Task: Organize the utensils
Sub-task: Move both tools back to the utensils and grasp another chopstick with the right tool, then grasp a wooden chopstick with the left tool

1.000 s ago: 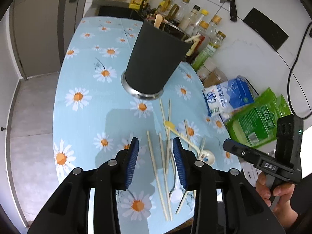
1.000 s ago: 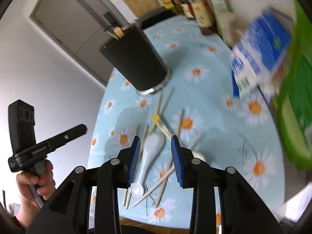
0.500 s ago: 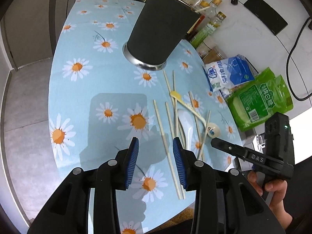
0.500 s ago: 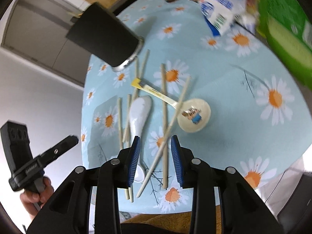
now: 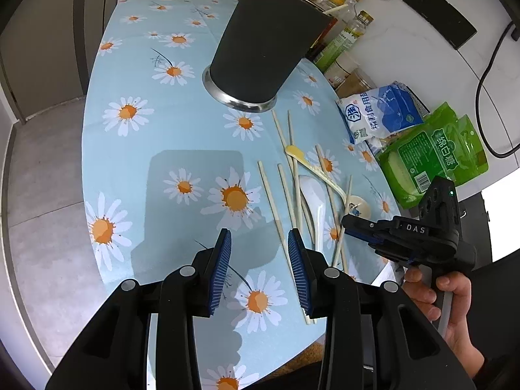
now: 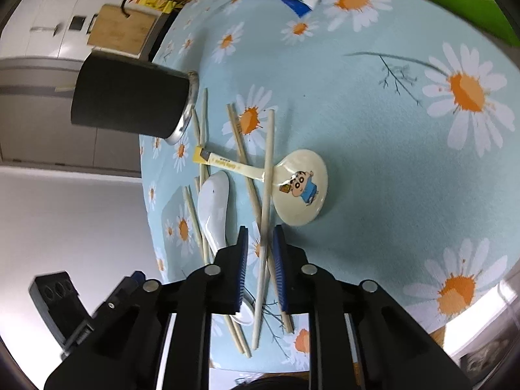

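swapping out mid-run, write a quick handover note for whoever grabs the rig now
Right gripper: low over the pile, jaws closing around a pale wooden chopstick; grip not confirmed.
Left gripper: open, empty, above the daisy-print tablecloth.
Things: dark tapered utensil holder upright at the table's far end, some utensils already in it. In front lie loose chopsticks, a white ceramic spoon and a cream cartoon-print spoon.
Done: nothing from this pile yet.
Left: finish the grasp, drop it in the holder, then clear the rest.

Lighting is bright and even, with soft shadows on the tablecloth (image 5: 136,169). Fisheye distortion bends both views toward dark corners. The right wrist view shows slight motion blur.
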